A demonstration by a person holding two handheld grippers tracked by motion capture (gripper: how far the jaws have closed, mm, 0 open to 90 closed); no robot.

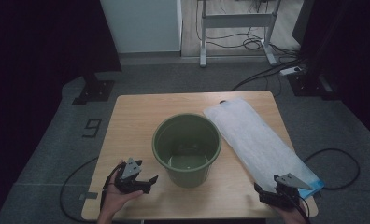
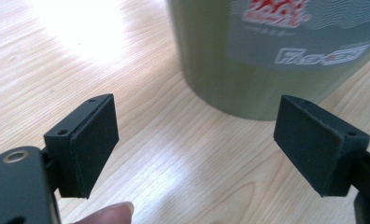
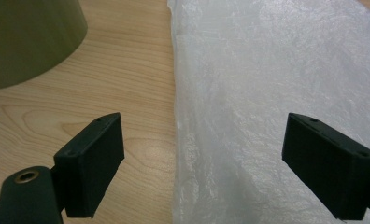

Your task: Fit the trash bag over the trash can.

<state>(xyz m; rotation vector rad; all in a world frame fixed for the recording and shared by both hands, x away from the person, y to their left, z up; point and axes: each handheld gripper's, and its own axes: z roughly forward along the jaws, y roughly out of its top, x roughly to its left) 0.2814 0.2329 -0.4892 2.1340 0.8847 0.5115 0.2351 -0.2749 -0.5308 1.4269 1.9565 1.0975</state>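
Because both sets of jaws stand wide apart with nothing between them, neither tool holds anything at this moment. In the left gripper view, the left gripper [image 2: 195, 149] sits low over the bare wooden table [image 2: 80, 70], its black pads [image 2: 92, 140] framing the lower wall of the green bucket [image 2: 267, 60] at the upper right of the frame; this placement suggests readiness to steady or take the bucket. In the right gripper view, the right gripper [image 3: 202, 163] straddles the near left edge of the white plastic bag [image 3: 276, 93], one pad over wood, the other over plastic, which suggests an approach to pick up that edge.

In the high view, the left gripper [image 1: 135, 179] lies at the lower left of the table and the right gripper [image 1: 279, 193] at the lower right, both near the front edge. The bucket [image 1: 187, 149] stands upright at centre frame, apparently empty, its inside floor visible. It carries a grey label with red and white lettering on its side. The bag [image 1: 258, 140] lies flat, running diagonally from upper centre to lower right, just beside the bucket. It appears thin, translucent and lightly crinkled, with a blue strip at its near end.
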